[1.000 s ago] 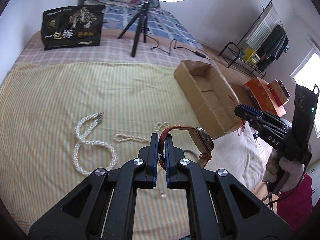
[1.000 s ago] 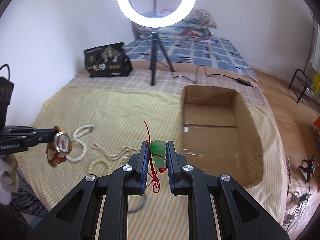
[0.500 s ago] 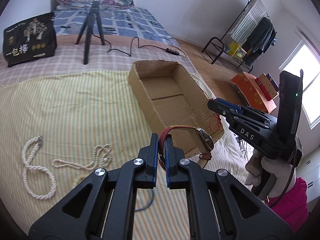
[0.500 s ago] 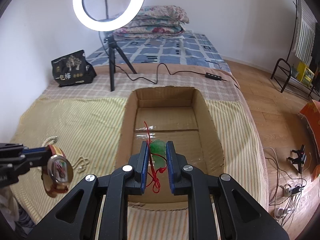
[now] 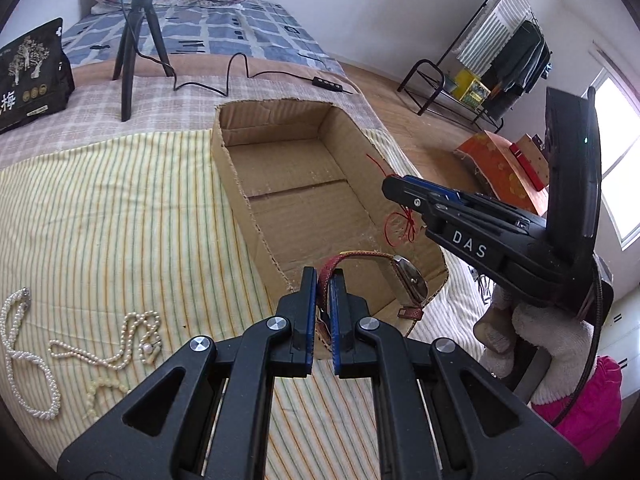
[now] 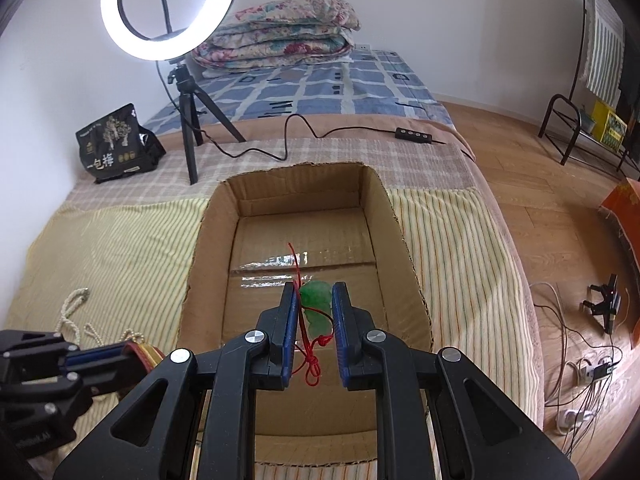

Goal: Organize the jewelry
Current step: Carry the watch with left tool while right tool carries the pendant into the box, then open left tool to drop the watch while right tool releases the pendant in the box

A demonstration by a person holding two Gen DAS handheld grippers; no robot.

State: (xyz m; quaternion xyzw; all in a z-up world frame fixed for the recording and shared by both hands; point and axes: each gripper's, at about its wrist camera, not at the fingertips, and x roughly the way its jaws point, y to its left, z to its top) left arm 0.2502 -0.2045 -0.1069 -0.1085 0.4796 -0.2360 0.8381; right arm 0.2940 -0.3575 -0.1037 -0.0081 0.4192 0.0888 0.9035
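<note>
Cardboard box (image 6: 404, 264), rough-edged, sits on striped cloth (image 5: 120, 208). Left gripper (image 5: 322, 296) pinches a red woven watch (image 5: 408, 280) strap over the box's near corner. Right gripper (image 6: 314, 314), slightly parted, holds a glossy green pendant (image 6: 316, 304) on red cord above the box floor.

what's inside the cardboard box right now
Only bare taped floor shows inside the cardboard box. The green pendant hangs above it in the right tool, which hides the near floor.

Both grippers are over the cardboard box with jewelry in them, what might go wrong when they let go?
The green pendant in the right gripper trails a red cord that may snag on a finger. The watch in the left gripper hangs near the cardboard box front wall, so it might fall outside.
</note>
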